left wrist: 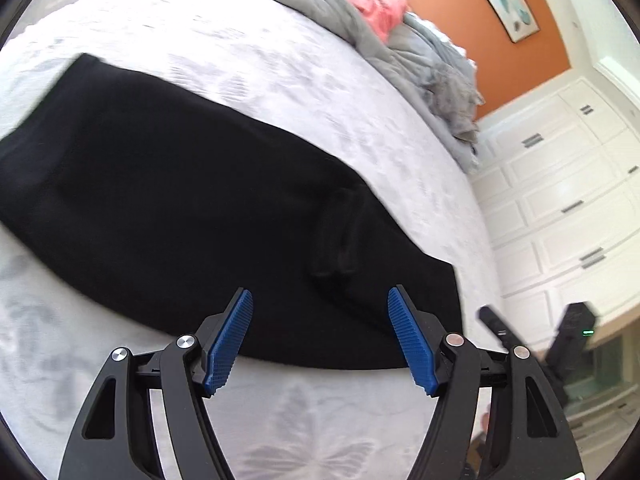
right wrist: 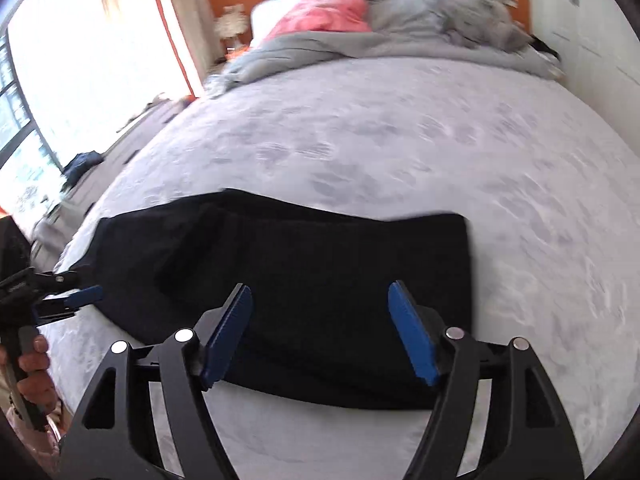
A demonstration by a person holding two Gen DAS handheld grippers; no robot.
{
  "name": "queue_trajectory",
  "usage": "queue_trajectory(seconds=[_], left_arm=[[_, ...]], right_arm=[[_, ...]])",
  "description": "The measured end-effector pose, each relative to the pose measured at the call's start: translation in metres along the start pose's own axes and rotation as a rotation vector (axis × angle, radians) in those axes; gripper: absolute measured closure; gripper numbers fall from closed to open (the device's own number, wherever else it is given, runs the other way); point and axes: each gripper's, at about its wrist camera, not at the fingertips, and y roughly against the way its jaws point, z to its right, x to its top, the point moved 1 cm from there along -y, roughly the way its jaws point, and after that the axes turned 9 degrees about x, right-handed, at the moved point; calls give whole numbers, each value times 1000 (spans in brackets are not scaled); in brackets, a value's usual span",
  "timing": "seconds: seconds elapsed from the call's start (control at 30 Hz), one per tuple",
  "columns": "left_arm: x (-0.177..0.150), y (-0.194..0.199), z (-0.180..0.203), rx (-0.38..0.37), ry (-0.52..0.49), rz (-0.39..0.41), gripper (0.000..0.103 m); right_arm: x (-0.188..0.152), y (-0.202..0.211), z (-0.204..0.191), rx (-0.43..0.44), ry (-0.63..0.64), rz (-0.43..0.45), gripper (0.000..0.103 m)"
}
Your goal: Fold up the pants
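Black pants (left wrist: 192,208) lie flat on the bed as a long folded band, also seen in the right wrist view (right wrist: 304,280). My left gripper (left wrist: 320,296) is open and empty, hovering over the near edge of the pants. My right gripper (right wrist: 320,292) is open and empty, above the near edge of the pants toward their right end. The left gripper (right wrist: 82,296) also shows at the left of the right wrist view, by the pants' left end. The right gripper (left wrist: 536,332) shows at the right edge of the left wrist view, beyond the pants' end.
The bed (right wrist: 400,140) has a pale grey patterned cover. A grey blanket (right wrist: 400,28) and a pink pillow (right wrist: 324,12) are bunched at the head. White cabinets (left wrist: 560,200) stand beside the bed. A bright window (right wrist: 60,80) is at the left.
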Motion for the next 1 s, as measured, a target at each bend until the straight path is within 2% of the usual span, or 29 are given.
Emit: queue_trajectory(seconds=[0.07, 0.1, 0.2, 0.27, 0.3, 0.33, 0.37, 0.4, 0.43, 0.5, 0.53, 0.6, 0.63, 0.67, 0.7, 0.73, 0.8, 0.87, 0.9, 0.97, 1.0], left_arm=[[3, -20, 9, 10, -8, -37, 32], [5, -35, 14, 49, 1, -57, 32], [9, -75, 20, 132, 29, -100, 34], [8, -82, 24, 169, 33, -62, 36], [6, -81, 27, 197, 17, -41, 50], [5, -81, 30, 221, -5, -28, 85], [7, -82, 32, 218, -9, -39, 87], [10, -79, 30, 205, 12, -33, 89], [16, -68, 27, 165, 26, -20, 89], [20, -41, 32, 128, 6, 38, 90], [17, -29, 32, 140, -13, 63, 90], [12, -28, 26, 210, -48, 86, 89], [8, -41, 19, 246, -56, 41, 88], [4, -55, 15, 250, -49, -19, 88], [-2, -60, 11, 235, -43, -40, 86], [-8, -53, 11, 236, -48, -3, 83], [-13, -33, 15, 249, -77, 35, 79], [-13, -10, 11, 257, -71, 87, 79], [-10, 2, 6, 255, -52, 97, 74], [-12, 25, -7, 232, 6, 128, 67], [-14, 42, -21, 238, 35, 157, 58]], right_arm=[[-12, 2, 51, 34, -154, -11, 35], [-17, 0, 66, 60, -207, -17, 35], [-28, -14, 84, 118, -283, -38, 35], [-32, -33, 86, 164, -301, -67, 34], [-33, -41, 85, 197, -315, -79, 36], [-36, -46, 81, 229, -320, -79, 45], [-34, -51, 76, 221, -308, -83, 67], [-30, -52, 68, 221, -291, -78, 76], [-23, -44, 61, 226, -266, -50, 78], [-9, -17, 39, 260, -160, 27, 82], [-7, -11, 33, 266, -117, 34, 83], [-14, -28, 37, 219, -82, -37, 81], [-19, -45, 43, 158, -71, -94, 80], [-23, -53, 49, 142, -82, -104, 77], [-22, -49, 51, 171, -106, -87, 75], [-19, -41, 51, 189, -124, -77, 72], [-15, -33, 47, 166, -91, -52, 68], [-18, -41, 50, 86, -56, -102, 61], [-20, -37, 50, 58, -63, -101, 60], [-20, -7, 35, 32, -34, -3, 60], [-21, 4, 23, 11, 9, 37, 59]])
